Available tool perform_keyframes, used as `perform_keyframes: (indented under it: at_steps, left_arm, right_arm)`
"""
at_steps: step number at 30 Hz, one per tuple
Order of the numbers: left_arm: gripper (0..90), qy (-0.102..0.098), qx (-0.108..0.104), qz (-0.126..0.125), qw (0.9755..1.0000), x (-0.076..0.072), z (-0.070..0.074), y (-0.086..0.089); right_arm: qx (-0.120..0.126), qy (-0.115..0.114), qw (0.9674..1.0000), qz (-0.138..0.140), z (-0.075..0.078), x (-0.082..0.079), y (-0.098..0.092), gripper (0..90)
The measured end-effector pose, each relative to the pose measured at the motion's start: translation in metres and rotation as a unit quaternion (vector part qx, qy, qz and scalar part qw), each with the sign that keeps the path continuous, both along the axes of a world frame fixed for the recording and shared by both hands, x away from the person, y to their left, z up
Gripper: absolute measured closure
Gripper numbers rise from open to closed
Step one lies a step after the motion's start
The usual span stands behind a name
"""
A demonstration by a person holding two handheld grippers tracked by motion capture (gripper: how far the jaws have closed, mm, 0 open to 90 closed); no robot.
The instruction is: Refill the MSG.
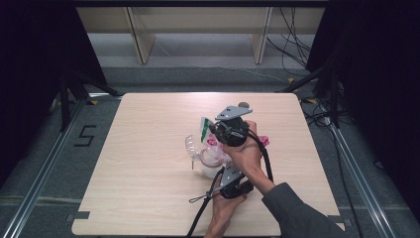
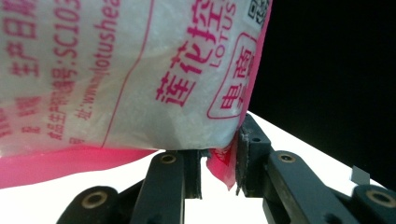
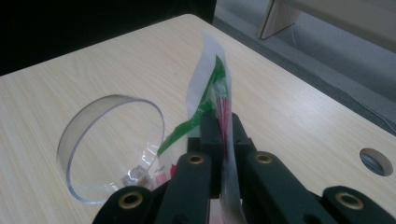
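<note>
I can't see most of the bag (image 2: pixel 116 70) from the high view, hands cover it. It's mid-table (image 1: pixel 148 198), by a clear cup (image 3: pixel 112 144) w/ small bits inside, unclear what. Left gripper (image 2: pixel 219 172) jaws part open, pinching bag's pink corner. Right gripper (image 3: pixel 223 135) jaws closed tight on bag's top edge.

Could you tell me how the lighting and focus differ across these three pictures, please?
High view: even light, slightly soft, dark surroundings around the table. Left gripper view: the table beneath is blown out white, and the printed bag, very close to the lens, is a little blurred. Right gripper view: wood grain reads well, the clear cup shows faint glare.
</note>
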State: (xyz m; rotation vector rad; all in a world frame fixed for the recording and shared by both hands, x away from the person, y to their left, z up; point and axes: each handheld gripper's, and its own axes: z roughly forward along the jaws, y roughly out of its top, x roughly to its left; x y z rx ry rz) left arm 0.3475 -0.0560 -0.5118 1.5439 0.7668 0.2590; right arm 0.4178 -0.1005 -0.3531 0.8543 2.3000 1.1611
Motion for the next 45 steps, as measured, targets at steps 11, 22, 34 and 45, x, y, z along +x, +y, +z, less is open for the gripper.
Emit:
perform_keyframes:
  at_steps: [11,22,34,45]
  left_arm:
    - [74.1,-0.003,0.004,0.000,1.0000,-0.0003,0.0003,0.0001]
    - [74.1,-0.005,-0.006,0.000,1.0000,-0.0008,0.0009,-0.0002]
    - [74.1,-0.006,0.004,0.000,1.0000,-0.0010,0.0014,0.0005]
    - [74.1,-0.007,0.002,-0.001,1.0000,-0.0008,0.0027,0.0014]
  right_arm:
    - [0.006,-0.001,1.0000,-0.003,-0.0010,-0.0005,0.0010,90.0]
    - [-0.005,0.003,1.0000,0.005,-0.0012,-0.0005,0.0034,90.0]
    - [0.003,0.004,1.0000,-0.003,-0.0016,-0.0015,0.0042,90.0]
    - [0.001,0.004,1.0000,0.000,-0.0011,-0.0009,0.0057,90.0]
